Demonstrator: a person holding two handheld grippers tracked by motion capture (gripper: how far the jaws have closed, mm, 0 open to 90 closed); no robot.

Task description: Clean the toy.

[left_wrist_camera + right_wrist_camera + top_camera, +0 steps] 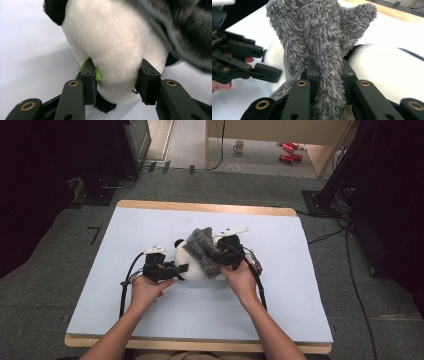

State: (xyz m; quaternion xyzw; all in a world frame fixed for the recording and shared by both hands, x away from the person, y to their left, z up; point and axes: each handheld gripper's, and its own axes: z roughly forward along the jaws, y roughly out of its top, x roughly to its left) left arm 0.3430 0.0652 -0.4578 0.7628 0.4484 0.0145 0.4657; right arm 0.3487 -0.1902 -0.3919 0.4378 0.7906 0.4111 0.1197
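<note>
Black jaws of the right claw [328,72] stand close together at the foot of the right gripper view, pinched on a bunched fold of the grey fuzzy cloth [322,32]. From that grip the cloth rises up and away from the claw, its long axis running straight ahead of the jaws and spreading wide at the far end, where it drapes over the white body of the plush panda [372,67]. The panda lies directly beyond and beneath the cloth, so any pull or lay of the cloth runs along this line across the toy.

On the far side, the left claw [116,77] is part-way open, its two pads pressed into the panda [112,42] from either flank, holding it steady on the table [150,315]; a bit of green shows at one pad. Seen from the high view, the two claws face each other with the panda [192,265] between them, the cloth [202,250] lying slantwise over it. The right claw is the nearer one to the cloth's free length, and probably the one to drape it.
</note>
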